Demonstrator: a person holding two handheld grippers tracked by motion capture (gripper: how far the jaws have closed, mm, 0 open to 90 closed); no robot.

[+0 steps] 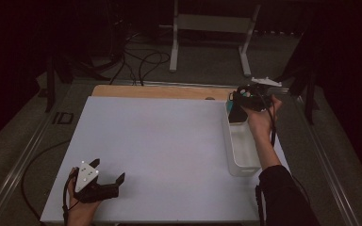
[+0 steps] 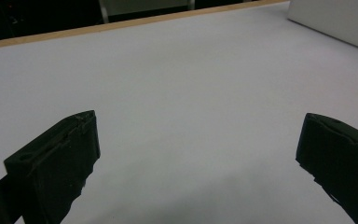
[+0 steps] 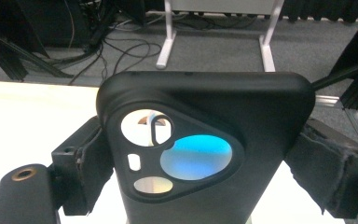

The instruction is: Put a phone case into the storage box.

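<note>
Currently the right gripper (image 1: 239, 100) is clamped on a black rubbery phone case with a triangular camera cutout (image 3: 205, 149), jaws pressing its two side edges. It's held upright over the far end of the long white rectangular plastic bin (image 1: 242, 150) at the table's right edge; can't tell whether the case touches the bin. Left gripper (image 1: 107, 184) sits low over the near-left corner of the white tabletop sheet (image 1: 160, 141), jaws wide apart, nothing between them.
</note>
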